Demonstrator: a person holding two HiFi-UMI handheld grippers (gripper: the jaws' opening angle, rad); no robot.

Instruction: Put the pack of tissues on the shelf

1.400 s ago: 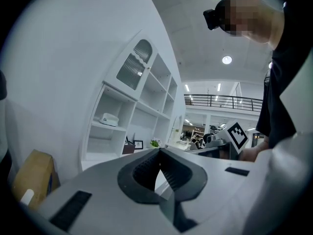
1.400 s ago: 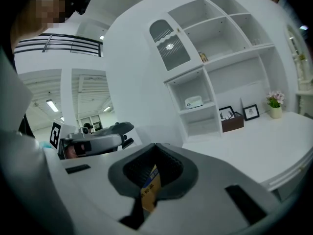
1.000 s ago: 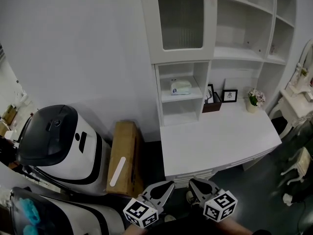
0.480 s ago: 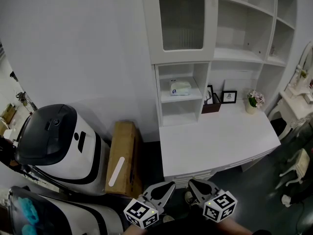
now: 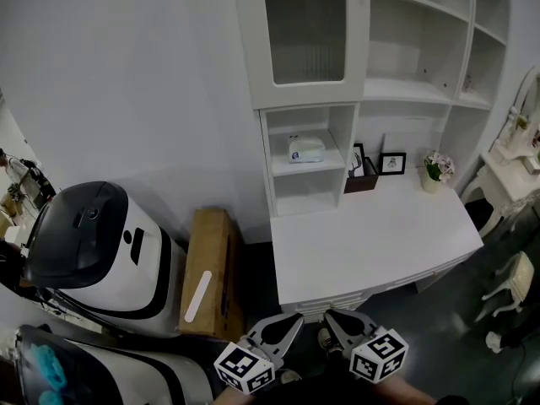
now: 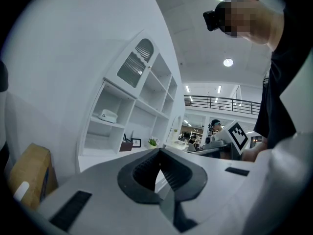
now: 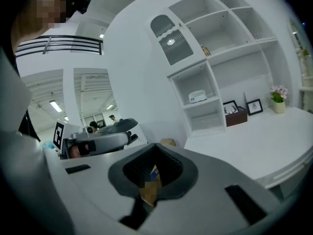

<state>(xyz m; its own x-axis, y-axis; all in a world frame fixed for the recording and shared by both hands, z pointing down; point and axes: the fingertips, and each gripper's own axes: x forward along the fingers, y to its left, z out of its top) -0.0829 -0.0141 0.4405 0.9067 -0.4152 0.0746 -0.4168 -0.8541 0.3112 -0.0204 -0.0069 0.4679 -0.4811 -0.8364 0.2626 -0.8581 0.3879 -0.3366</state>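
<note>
Seeing the pack of tissues sitting on the shelf, in the upper cubby under the glass-front door, roughly centred and well apart from both grippers. Judging the placing as already done, so mostly weighing risks of any further move.

Holding left gripper and right gripper low near the body, just beside each other. Reading both sets of jaws as together, tips meeting, nothing clamped between them in either gripper view.

Flagging:
- Going back in with jaws together: pushing the pack instead of gripping it, shoving it against the back wall or tipping it off the front edge onto the table. Needing jaws apart before any re-grasp.
- Entering the cubby off-centre: clipping its side walls, since the opening is looking narrow.
- Clamping hard: squashing the pack, probably soft wrap.
- Swinging right over the table: knocking the picture frames, the brown holder or the flower pot, all standing along the back near the cubby.
- Stepping left: catching the cardboard box or the white machine beside it, both standing near the table edge.
- Moving grippers while this close together: bumping the marker cubes against each other.

Not making out whether the pack is overhanging the shelf edge; too small to tell.
</note>
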